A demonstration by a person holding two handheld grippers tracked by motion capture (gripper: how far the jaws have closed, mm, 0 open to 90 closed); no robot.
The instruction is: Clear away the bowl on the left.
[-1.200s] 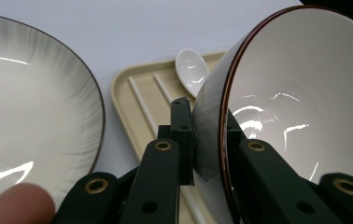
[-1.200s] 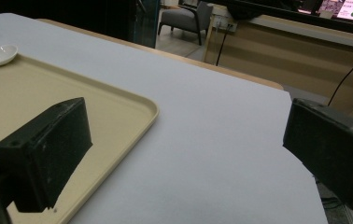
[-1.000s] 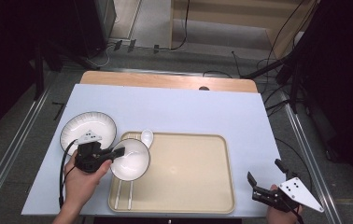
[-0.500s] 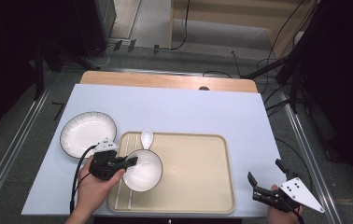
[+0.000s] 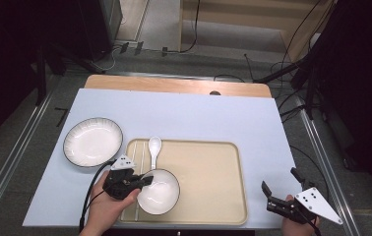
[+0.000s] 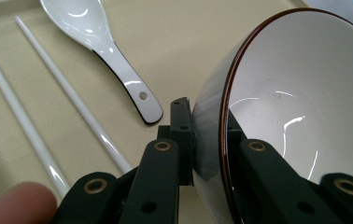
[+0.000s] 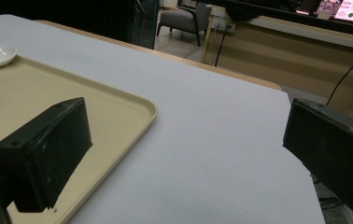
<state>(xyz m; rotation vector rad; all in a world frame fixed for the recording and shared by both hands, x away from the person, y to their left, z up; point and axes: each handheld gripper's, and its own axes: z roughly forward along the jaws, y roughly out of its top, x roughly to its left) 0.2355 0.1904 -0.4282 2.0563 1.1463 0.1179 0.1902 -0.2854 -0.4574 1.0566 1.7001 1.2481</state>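
Note:
A white bowl point(image 5: 158, 191) with a dark rim is over the front left part of the beige tray point(image 5: 213, 167). My left gripper point(image 5: 142, 181) is shut on its left rim. In the left gripper view the two jaws pinch the bowl's wall point(image 6: 296, 116), one inside and one outside, at my left gripper point(image 6: 209, 135). A white spoon point(image 5: 154, 146) point(image 6: 104, 51) and two white chopsticks point(image 5: 142, 157) point(image 6: 72, 102) lie on the tray's left side. My right gripper point(image 5: 280, 180) point(image 7: 188, 149) is open at the table's front right corner, with nothing between its jaws.
A white plate point(image 5: 93, 141) with a dark rim sits on the pale blue table point(image 5: 199, 115), left of the tray. The tray's corner point(image 7: 137, 112) lies just left of my right gripper. The table's front edge is close to both hands.
My left gripper has carried the bowl to the right and toward the front, away from the plate and further over the tray. The right gripper has stayed still.

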